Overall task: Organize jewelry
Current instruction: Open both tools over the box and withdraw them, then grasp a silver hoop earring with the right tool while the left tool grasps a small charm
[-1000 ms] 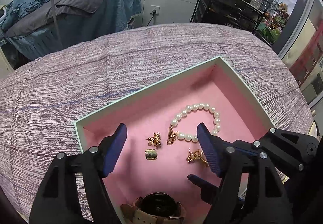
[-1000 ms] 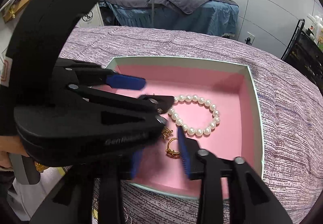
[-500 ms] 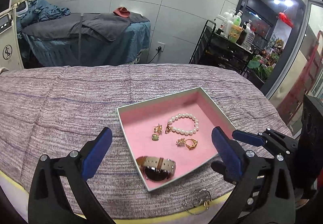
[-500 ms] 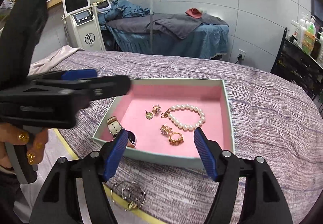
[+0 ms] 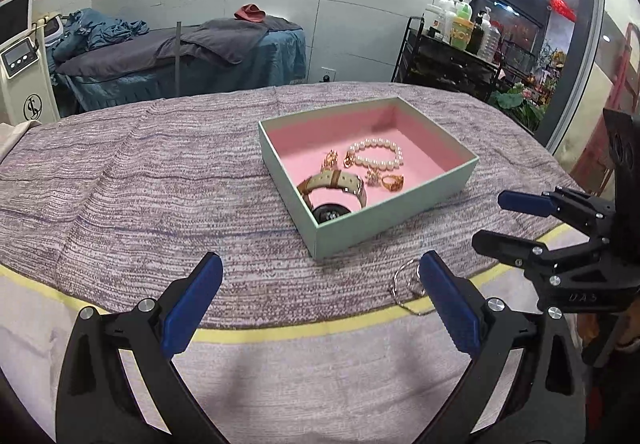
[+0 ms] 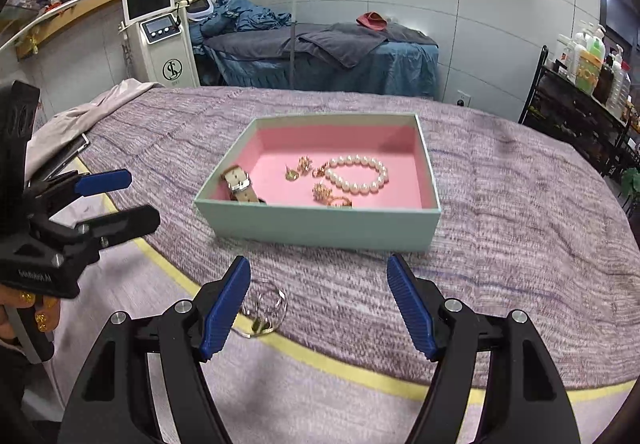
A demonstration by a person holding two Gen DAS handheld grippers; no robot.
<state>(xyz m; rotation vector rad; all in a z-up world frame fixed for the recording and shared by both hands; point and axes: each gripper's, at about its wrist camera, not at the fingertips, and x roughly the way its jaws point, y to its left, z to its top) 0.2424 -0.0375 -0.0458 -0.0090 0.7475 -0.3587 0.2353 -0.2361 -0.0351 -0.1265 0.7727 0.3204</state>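
While the left gripper and right gripper both gape wide and empty, only the left view shows the watch face inside the box.

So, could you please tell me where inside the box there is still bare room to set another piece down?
The pink floor is free along the back wall of the box and down its right side, beyond the pearl bracelet. The front left is crowded: watch, gold earrings, ring. Silver hoops lie outside.
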